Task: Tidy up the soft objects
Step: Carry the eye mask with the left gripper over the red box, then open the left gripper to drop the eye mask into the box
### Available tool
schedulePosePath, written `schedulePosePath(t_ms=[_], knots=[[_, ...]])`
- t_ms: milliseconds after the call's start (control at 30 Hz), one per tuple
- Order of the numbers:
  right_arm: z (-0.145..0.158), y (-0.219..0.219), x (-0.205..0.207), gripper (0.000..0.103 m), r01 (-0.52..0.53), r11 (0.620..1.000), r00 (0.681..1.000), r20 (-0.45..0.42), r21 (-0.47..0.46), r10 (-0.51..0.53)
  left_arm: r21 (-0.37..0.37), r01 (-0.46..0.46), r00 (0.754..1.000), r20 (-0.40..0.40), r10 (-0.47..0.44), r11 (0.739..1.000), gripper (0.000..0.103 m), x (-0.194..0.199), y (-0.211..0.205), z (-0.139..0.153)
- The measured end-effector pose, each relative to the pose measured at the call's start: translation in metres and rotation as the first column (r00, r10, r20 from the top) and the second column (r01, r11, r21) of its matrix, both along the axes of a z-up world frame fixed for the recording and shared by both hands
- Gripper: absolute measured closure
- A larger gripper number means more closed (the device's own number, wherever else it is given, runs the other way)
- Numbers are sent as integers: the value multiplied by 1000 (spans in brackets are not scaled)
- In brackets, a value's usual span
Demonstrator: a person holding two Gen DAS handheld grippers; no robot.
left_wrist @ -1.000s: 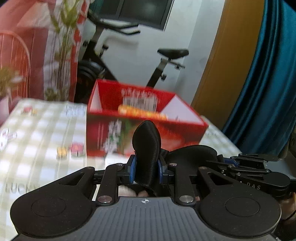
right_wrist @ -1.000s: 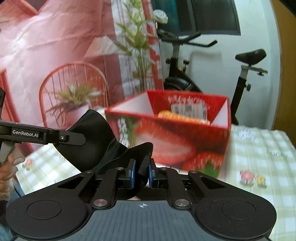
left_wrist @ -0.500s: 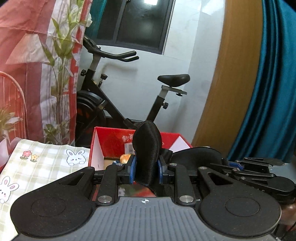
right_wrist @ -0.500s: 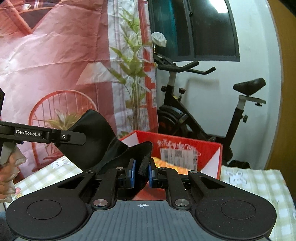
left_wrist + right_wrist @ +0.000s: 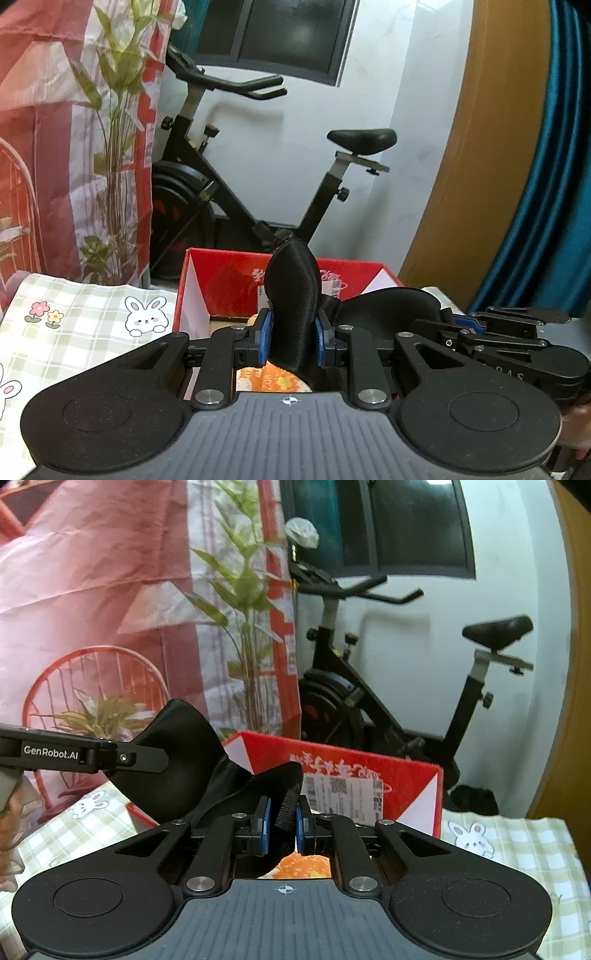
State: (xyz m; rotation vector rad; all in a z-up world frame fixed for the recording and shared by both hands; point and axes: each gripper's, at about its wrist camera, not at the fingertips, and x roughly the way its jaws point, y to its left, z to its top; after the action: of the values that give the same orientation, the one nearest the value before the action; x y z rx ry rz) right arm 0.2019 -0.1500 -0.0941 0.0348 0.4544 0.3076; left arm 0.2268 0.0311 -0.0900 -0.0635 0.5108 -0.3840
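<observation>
Both grippers hold one black soft fabric piece between them, over an open red cardboard box [image 5: 221, 266]. My left gripper [image 5: 291, 339] is shut on one bulging end of the black fabric [image 5: 291, 295]. My right gripper [image 5: 282, 825] is shut on the other end of the fabric [image 5: 177, 768], pinching a thin ribbed edge. The box [image 5: 402, 775] shows in both views with an orange packet [image 5: 269, 380] inside, seen below the fingers [image 5: 303, 867]. Each gripper shows at the edge of the other's view.
The box stands on a table with a green-checked cloth with rabbit prints [image 5: 92, 325]. Behind the table are an exercise bike [image 5: 229, 206], a plant [image 5: 243, 627], a red and white backdrop, a blue curtain [image 5: 546, 206] and an orange wall panel.
Both grippers have moved forward and up with the fabric. They now sit over the box's opening, where before they were in front of its near wall.
</observation>
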Motion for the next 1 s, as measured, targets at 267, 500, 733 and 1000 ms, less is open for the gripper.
schedulePosePath(t_ms=[267, 500, 733, 1000], knots=[[-23, 4, 33, 91, 28, 1000, 996, -87, -11, -28, 36, -15, 998, -65, 18, 999, 78, 29, -4, -17], [-43, 9, 58, 91, 52, 998, 984, -166, -45, -59, 83, -15, 992, -124, 26, 996, 78, 48, -7, -37], [-66, 11, 76, 90, 86, 992, 959, -261, -94, -108, 141, 17, 983, -182, 9, 990, 65, 56, -9, -55], [-72, 4, 80, 77, 137, 977, 942, -284, -161, -179, 166, -21, 988, -151, 46, 986, 46, 53, -3, -50]])
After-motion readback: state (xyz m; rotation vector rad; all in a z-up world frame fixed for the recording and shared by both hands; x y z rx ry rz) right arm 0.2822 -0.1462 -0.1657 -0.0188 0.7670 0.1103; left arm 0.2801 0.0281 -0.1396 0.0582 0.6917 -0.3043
